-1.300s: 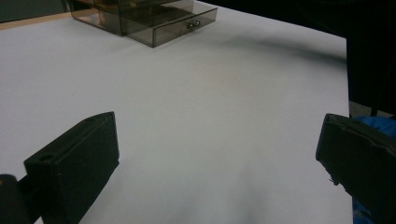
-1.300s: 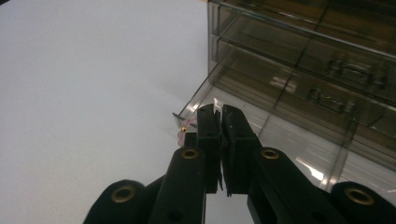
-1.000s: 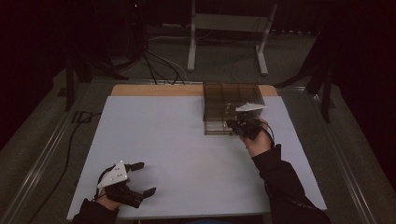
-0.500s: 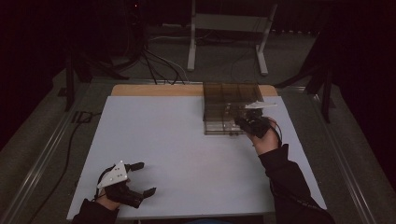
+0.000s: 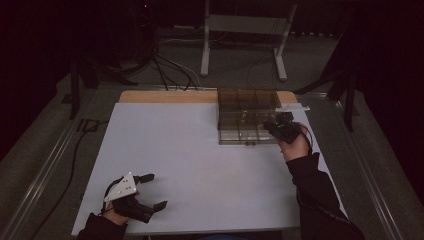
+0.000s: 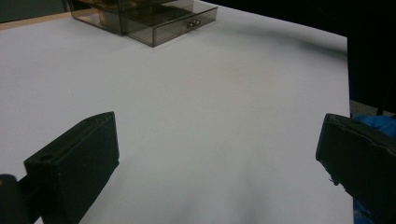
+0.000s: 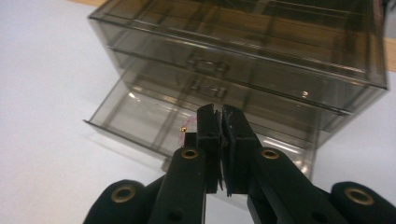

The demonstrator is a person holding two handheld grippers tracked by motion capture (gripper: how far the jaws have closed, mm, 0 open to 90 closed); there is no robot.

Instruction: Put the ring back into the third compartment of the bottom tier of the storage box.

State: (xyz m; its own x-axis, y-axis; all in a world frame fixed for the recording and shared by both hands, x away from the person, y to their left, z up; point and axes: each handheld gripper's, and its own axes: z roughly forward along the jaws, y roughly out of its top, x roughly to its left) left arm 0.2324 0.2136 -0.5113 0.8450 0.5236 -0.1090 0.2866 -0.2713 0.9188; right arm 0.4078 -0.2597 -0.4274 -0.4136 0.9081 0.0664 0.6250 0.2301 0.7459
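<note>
Right gripper (image 7: 219, 116) hung over pulled-out bottom drawer (image 7: 140, 116) of smoky clear drawer box (image 5: 248, 115) at far right of white bench (image 5: 200, 165), jaws pressed together; small pink ring-like item (image 7: 182, 133) with gold bead showed at left jaw tip, grip on it unclear. Left gripper (image 5: 152, 192) rested at near left bench edge, well apart from box, jaws spread wide over bare surface, holding nothing
</note>
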